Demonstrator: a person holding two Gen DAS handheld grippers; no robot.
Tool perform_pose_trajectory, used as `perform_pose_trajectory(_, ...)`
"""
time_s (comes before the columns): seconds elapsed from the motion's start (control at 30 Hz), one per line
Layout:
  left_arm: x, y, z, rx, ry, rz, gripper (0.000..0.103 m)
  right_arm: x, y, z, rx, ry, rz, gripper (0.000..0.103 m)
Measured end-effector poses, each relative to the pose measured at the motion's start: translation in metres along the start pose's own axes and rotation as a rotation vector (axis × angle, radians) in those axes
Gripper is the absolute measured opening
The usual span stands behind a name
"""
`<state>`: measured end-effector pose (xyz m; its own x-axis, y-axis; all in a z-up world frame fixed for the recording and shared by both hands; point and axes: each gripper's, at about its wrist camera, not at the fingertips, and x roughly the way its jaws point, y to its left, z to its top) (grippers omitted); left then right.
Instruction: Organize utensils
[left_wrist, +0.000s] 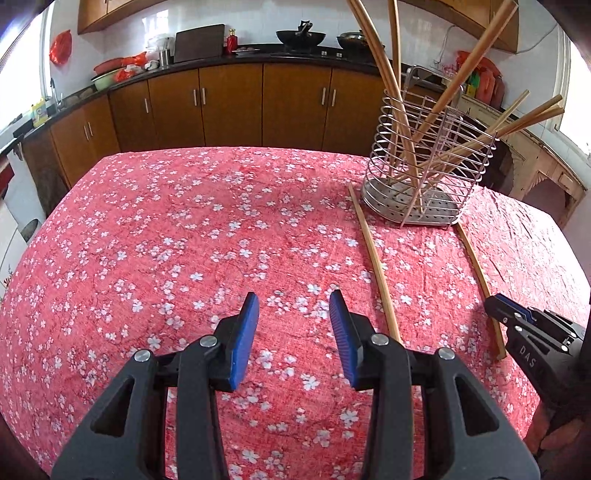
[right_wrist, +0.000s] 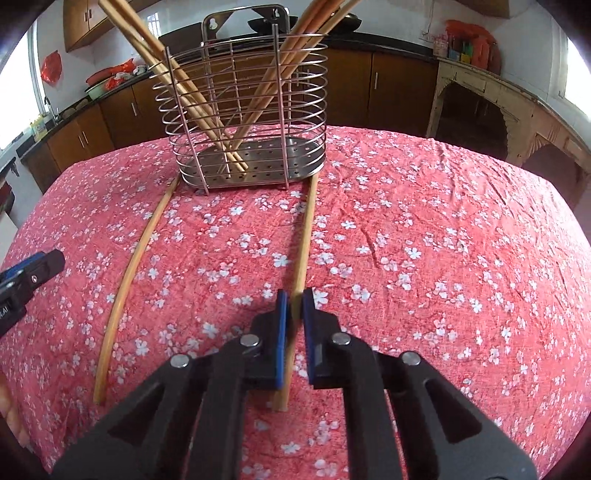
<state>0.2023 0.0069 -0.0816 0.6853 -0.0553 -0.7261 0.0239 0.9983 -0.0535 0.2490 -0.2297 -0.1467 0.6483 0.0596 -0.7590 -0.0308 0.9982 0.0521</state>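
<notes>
A steel wire utensil holder (right_wrist: 243, 122) stands on the red flowered tablecloth (right_wrist: 424, 240) with several wooden chopsticks leaning in it. Two loose chopsticks lie on the cloth in front of it. My right gripper (right_wrist: 295, 297) is shut on the right chopstick (right_wrist: 306, 236) near its close end; the stick runs between the blue pads, still flat on the cloth. The left chopstick (right_wrist: 129, 266) lies untouched. My left gripper (left_wrist: 293, 299) is open over bare cloth, just left of that chopstick (left_wrist: 375, 266), with nothing between its fingers. From the left wrist view the right gripper (left_wrist: 495, 302) shows at the right edge.
The holder (left_wrist: 424, 166) sits near the table's far right part. Behind the table run brown kitchen cabinets (left_wrist: 229, 103) and a dark counter with a wok and bowls. A pale old cupboard (right_wrist: 491, 107) stands to the right.
</notes>
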Motion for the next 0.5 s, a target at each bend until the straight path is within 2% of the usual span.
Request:
perform_pose_trajectory(0.17,0.000,-0.011,-0.001,0.021,0.005,-0.029,0.041,0.001,-0.020,0.001,0.041,-0.003,-0.016,0.008)
perform_pose_trajectory(0.37,0.002,-0.031,-0.004,0.058,0.015,-0.068,0.041,0.001,-0.079,0.007,0.184,-0.004,-0.126,0.008)
perform_pose_trajectory(0.5,0.006,-0.044,-0.007,0.082,0.020,-0.068,0.045,0.000,-0.109,0.007,0.223,-0.003,-0.140,0.008)
